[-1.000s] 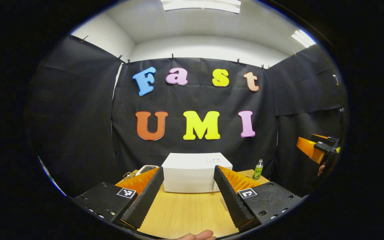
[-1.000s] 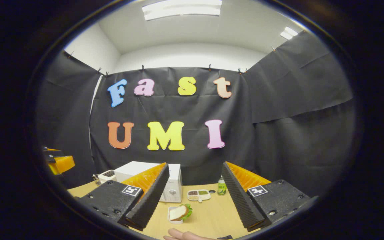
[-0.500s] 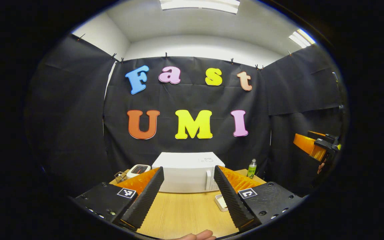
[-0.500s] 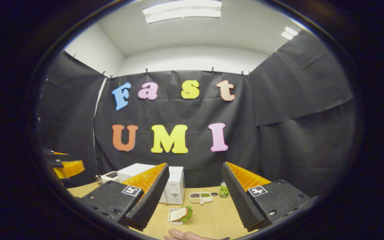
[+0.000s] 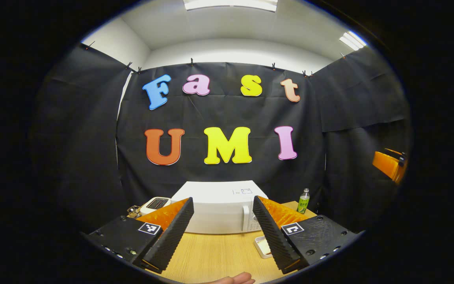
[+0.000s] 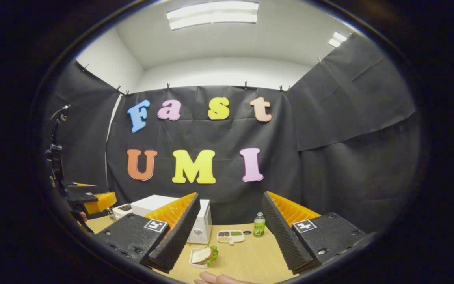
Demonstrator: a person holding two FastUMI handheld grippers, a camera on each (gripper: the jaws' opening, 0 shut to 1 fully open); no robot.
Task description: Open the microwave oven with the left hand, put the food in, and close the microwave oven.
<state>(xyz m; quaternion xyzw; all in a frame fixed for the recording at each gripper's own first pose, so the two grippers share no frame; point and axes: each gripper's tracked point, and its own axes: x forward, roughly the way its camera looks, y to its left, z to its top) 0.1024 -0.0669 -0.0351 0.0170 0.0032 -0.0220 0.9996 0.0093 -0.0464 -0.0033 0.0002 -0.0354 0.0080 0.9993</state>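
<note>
Closer now, the wide-open, empty left gripper [image 5: 223, 225] faces the closed white box-shaped microwave oven [image 5: 219, 211], while the right gripper [image 6: 231, 232], likewise wide and empty, hovers above the sandwich in its small white tray [image 6: 202, 256], so opening looks next.

The left tool [image 5: 223, 227] has two wedge-shaped fingers [image 5: 172, 236] with ribbed inner faces and ridged outer flanks, each set on a flat black block carrying a small black-and-white square marker [image 5: 149, 228] and a few screws along the near edge. The right tool [image 6: 231, 232] is built alike, with the same ribbed wedges, black blocks, markers [image 6: 304, 226] and screws. A bare fingertip [image 5: 235, 279] shows at the bottom edge of the left gripper view, another [image 6: 219, 278] in the right gripper view
</note>
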